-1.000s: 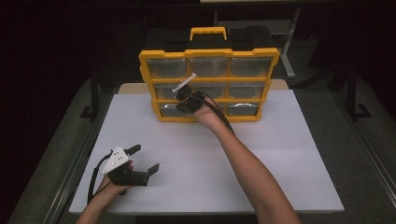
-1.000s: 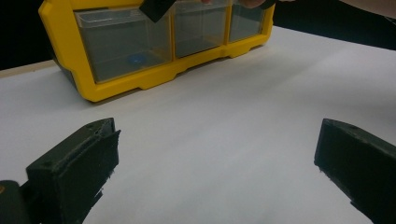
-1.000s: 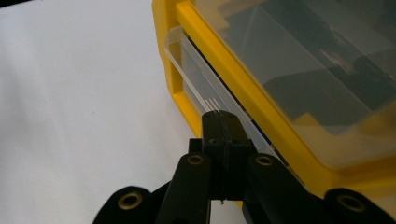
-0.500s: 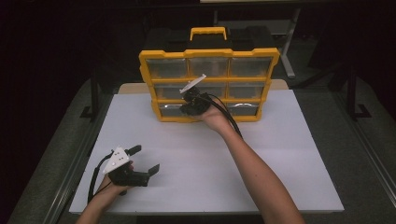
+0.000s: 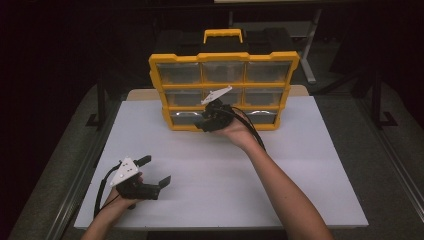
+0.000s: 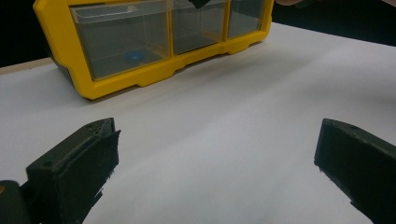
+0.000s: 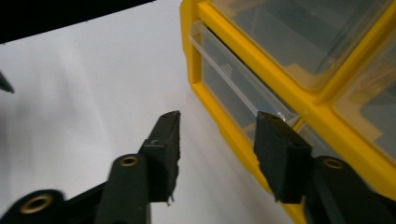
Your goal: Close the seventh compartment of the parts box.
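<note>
**High view: right gripper at the bottom row of the drawer cabinet, left gripper parked near the table edge**

High view shows a white table [image 5: 300, 165] with a yellow drawer cabinet [image 5: 225, 57] standing upright at its far side, three rows of three clear drawers, a yellow handle [image 5: 223, 34] on top. The person's right forearm [image 5: 285, 195] reaches diagonally across the table to the cabinet's front.

The right gripper [image 5: 206, 124] sits just in front of the bottom row, between the left and middle drawers, tilted over in the hand. In the right gripper view its jaws stand partly apart with nothing between them; one jaw is over the white table, the other lies before the bottom-left drawer [image 7: 233, 93], whose clear front lip stands slightly out from the yellow frame. Whether the jaw touches the drawer cannot be told.

The left gripper [image 5: 155, 172] rests low near the table's front left corner, well apart from the cabinet. In the left gripper view its jaws are spread wide and hold nothing, bare table between them.

A small blue thing [image 6: 134, 56] lies inside the bottom-left drawer.
</note>
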Demonstrator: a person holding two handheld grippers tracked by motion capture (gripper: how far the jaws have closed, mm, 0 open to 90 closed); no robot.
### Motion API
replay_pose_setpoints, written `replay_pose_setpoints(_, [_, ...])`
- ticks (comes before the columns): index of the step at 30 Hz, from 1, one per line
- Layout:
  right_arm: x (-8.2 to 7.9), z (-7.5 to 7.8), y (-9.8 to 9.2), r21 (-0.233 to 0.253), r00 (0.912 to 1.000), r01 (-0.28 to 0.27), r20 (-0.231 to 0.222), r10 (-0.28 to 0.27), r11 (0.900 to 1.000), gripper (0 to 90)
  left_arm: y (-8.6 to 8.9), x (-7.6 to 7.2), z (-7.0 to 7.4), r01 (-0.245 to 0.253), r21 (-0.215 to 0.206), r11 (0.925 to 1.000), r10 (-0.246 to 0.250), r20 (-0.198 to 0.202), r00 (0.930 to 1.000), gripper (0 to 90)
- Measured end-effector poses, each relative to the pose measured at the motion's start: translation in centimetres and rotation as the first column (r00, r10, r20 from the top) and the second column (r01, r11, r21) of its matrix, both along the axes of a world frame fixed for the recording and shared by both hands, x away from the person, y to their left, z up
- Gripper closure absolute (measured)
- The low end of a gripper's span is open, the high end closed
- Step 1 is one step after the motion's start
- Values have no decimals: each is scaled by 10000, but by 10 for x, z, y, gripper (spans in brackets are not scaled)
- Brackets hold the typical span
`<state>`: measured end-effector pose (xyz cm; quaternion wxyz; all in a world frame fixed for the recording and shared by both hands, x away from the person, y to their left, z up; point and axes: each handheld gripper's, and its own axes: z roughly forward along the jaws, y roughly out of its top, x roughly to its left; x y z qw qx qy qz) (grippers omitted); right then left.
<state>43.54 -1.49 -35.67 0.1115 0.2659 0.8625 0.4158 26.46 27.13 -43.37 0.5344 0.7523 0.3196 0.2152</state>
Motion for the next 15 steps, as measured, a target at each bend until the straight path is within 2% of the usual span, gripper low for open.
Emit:
replay_pose_setpoints(2, [-4,-2,-3,-3,10000,48,62,-48,10000,414,0,0,0,-1,-36,10000,1,10,10000,0])
replay_pose_setpoints(6, [-10,-6,-8,346,9999,105,-28,-104,9993,336,0,0,0,-8,-31,10000,8,2,10000,0])
replay_pose_setpoints(8, [-15,-8,-11,529,9998,163,-90,-158,9985,301,-1,0,0,-29,-174,9998,29,14,10000,0])
replay_pose_setpoints(15, [-26,-12,-21,589,9996,227,-166,-218,9980,237,-2,0,-1,-31,-161,9999,31,-25,10000,0])
